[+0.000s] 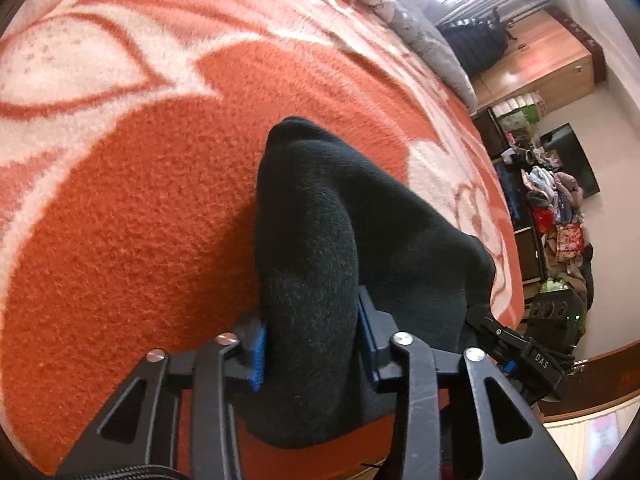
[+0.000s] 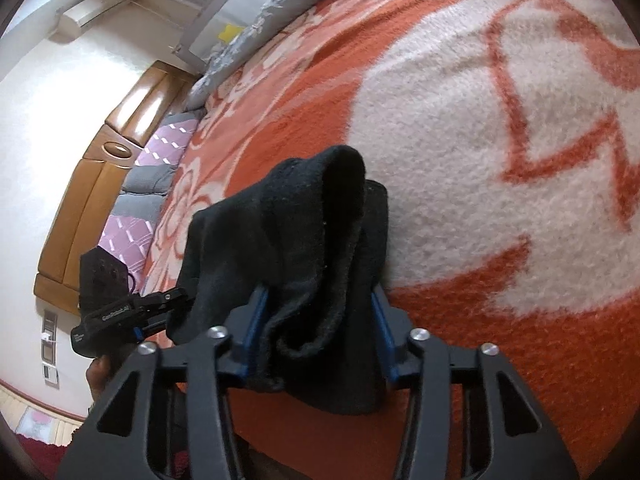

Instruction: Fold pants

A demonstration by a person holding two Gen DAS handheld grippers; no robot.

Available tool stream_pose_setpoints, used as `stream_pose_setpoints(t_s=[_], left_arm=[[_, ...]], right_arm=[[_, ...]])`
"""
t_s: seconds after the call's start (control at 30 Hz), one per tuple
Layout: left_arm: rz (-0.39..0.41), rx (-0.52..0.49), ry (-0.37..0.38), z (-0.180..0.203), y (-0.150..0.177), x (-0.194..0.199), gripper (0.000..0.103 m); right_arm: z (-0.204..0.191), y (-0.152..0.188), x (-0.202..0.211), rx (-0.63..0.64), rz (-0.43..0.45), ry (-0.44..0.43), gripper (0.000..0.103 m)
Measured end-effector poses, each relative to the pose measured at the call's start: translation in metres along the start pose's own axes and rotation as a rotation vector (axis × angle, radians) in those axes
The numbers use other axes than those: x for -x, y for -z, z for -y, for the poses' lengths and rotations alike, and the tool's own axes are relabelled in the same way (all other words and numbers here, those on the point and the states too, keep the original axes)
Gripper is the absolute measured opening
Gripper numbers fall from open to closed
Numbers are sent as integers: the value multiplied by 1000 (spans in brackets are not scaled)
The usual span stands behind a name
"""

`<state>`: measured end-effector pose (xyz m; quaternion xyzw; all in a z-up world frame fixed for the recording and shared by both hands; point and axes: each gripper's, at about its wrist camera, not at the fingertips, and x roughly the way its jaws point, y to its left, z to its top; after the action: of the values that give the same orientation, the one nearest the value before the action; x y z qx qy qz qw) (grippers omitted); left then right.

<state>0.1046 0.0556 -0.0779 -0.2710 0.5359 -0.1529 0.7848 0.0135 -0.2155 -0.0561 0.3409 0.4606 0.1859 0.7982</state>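
The pants [image 1: 320,232] are black knit fabric, bunched and held up over an orange and white blanket [image 1: 120,200]. My left gripper [image 1: 310,344] is shut on a thick fold of the pants between its blue pads. My right gripper [image 2: 320,328] is shut on another bunch of the same pants [image 2: 304,240]. Each gripper shows in the other's view: the right one [image 1: 520,356] at the lower right, the left one [image 2: 132,312] at the lower left. The fabric hangs between the two grippers. The rest of the pants is hidden under the grippers.
The blanket [image 2: 500,160] covers a bed. Grey patterned pillows [image 1: 420,32] lie at its far end. A wooden headboard [image 2: 100,184] and purple bedding [image 2: 160,148] are to the left in the right view. Cluttered shelves with clothes [image 1: 552,200] stand beside the bed.
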Motion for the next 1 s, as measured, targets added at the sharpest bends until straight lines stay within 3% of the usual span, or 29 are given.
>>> stream_pose_setpoints(t_s=[0.2,0.57,1.0], left_arm=[[76,-13,42,13,-9,29,31],[188,12,-58,-9,-55,55,31],[207,58,-119,-42,-82,48,31]], right_arm=[[-25,-17,6,61,39,-38,42],[-63,-80,-53,161,18,-61,42],[-73,-107,-102,194,-32,-45,42]])
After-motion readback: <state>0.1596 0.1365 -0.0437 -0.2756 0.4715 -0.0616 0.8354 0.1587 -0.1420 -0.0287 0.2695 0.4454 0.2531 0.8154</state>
